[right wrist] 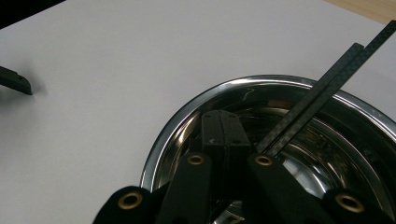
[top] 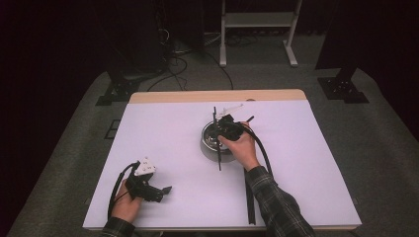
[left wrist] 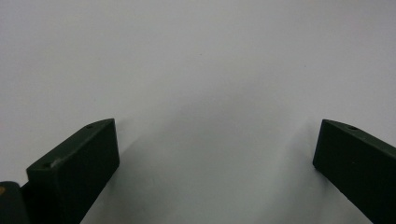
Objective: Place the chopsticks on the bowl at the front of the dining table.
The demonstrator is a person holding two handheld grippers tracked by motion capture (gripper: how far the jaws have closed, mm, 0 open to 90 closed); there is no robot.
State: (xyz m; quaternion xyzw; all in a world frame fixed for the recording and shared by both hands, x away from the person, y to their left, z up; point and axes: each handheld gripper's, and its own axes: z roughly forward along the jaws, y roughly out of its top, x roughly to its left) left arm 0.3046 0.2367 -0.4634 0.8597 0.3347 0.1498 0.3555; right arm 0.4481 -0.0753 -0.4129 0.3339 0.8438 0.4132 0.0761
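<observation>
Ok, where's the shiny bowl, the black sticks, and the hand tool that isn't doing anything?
metal bowl [right wrist: 187, 119], right gripper view, on its left rim.
black chopsticks [right wrist: 327, 81], right gripper view, on the shafts above the bowl.
left gripper [top: 165, 189], high view, between its fingertips.

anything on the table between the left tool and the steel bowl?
Nothing: the high view shows bare white table between the left tool and the steel bowl; the left gripper view likewise shows bare surface ahead.

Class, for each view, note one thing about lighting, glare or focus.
High view: the white table is bright, the room behind dark. Left gripper view: a soft shadow lies between the blurred tongs. Right gripper view: the steel bowl shows glare and reflections.
</observation>
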